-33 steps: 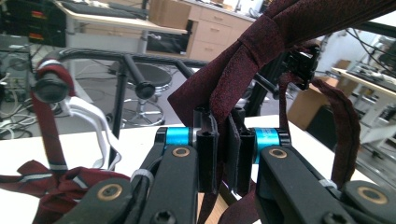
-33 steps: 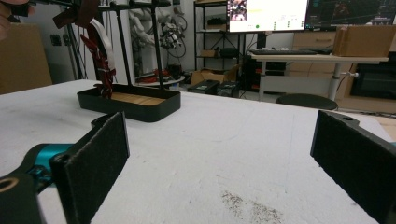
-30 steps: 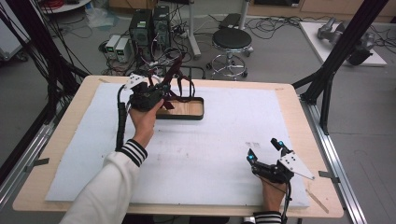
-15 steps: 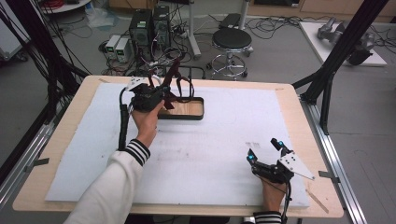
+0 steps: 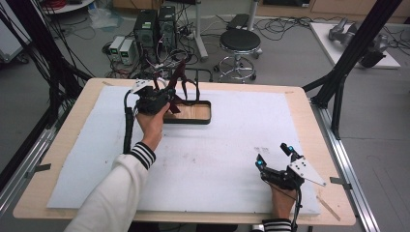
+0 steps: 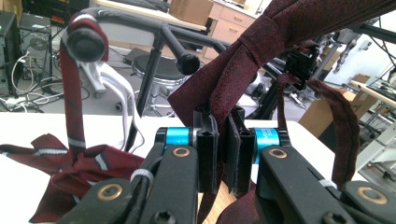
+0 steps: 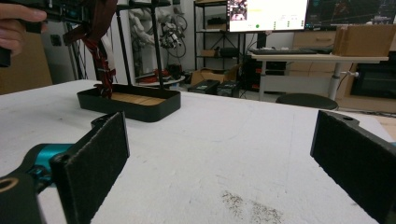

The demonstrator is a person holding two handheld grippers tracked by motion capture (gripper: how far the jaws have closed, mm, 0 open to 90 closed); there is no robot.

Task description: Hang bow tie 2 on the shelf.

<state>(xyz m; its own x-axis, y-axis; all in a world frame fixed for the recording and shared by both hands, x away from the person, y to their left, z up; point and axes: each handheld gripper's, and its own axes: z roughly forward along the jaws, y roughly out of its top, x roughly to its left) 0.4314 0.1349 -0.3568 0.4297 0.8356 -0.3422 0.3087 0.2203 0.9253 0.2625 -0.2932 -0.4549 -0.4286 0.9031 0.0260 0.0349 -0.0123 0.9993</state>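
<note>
1. Dark red tie [image 6: 261,51]: it hangs from the black rack [image 6: 154,21] at the far side of the table, and I have it pinched between the jaws of my left gripper [image 6: 223,154], which are closed tight on the fabric (the cloth runs up and away from the pads toward the rack's bar).
2. From the high view, my left gripper [image 5: 153,99] is raised over the near left end of the black tray [image 5: 205,113] that forms the rack's base, with the tie [image 5: 180,79] draped above it.
3. A second tie, red with pale stripes [image 6: 70,107], hangs over a rounded peg of the rack to the left in the left gripper view, its lower end heaped on the white mat.
4. My right gripper [image 5: 275,157] rests well apart, near the front right corner of the white mat [image 5: 232,140], its jaws spread wide with nothing between them.
5. In the right gripper view, the tray [image 7: 140,108] sits far ahead on the mat, with a wooden floor inside it.
</note>
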